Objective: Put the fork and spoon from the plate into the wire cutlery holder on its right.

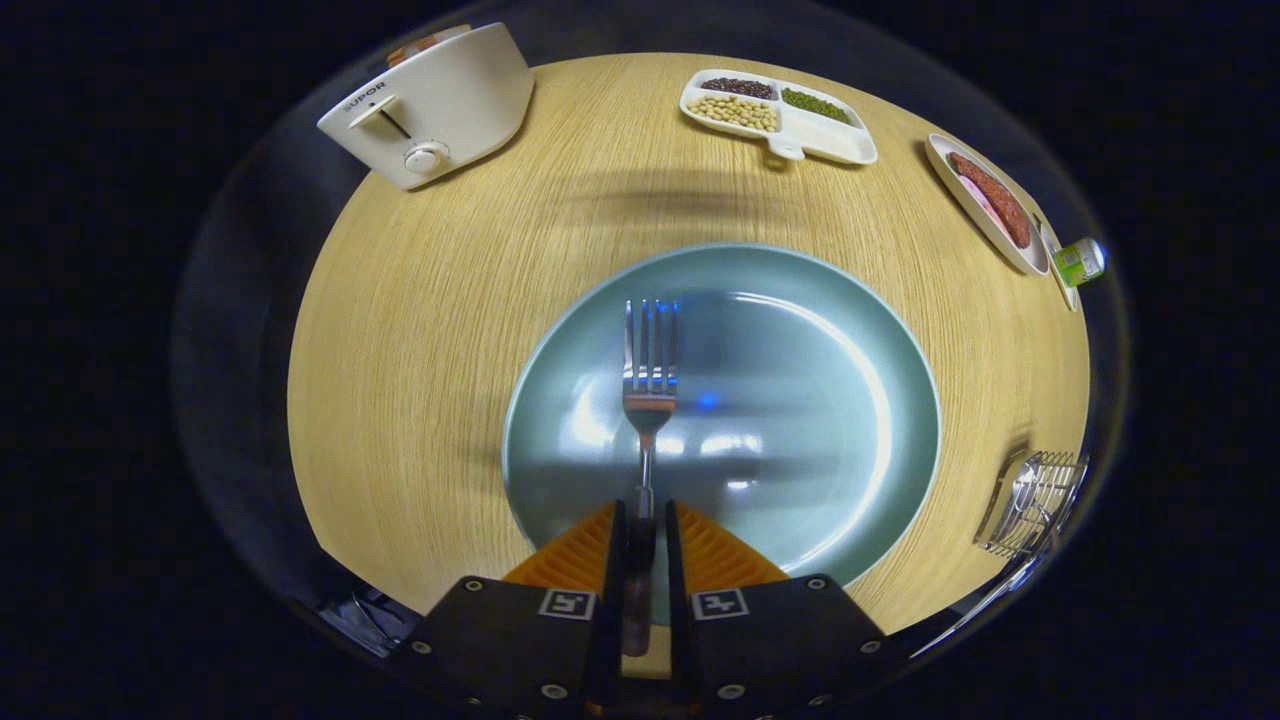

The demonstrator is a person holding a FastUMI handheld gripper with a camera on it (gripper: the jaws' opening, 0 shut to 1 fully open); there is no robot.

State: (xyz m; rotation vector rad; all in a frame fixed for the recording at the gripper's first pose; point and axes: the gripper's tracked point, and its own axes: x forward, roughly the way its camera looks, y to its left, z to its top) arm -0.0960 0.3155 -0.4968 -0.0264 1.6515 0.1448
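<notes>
Clamped on the handle of the fork [649, 385], the claw [640, 525] is gripping it with both fingers pressing in from either side, so the handle is running back between them and out of sight under the claw's body. Ahead of the fingers the fork is pointing straight forward, its tines reaching toward the middle of the plate [850, 330]. From this angle it is hard to tell whether the fork is resting on the plate or hanging just above it.

That plate, a pale blue-green one, is sitting on the wooden counter [420, 330] directly ahead of the claw, catching bright reflections across its hollow. The wire cutlery holder [1035, 500] is standing on the counter to the right of the plate, near the counter's edge and well apart from the claw; a long metal utensil seems to be leaning in it, though it is too small and warped to name with certainty.

Beyond the plate, a white toaster [430, 105] is standing at the far left of the counter. A divided white tray [780, 115] holding beans and grains is lying at the far side, and a white dish [990, 205] with red food is sitting farther right, with a small green-labelled bottle [1080, 262] just beside it.
</notes>
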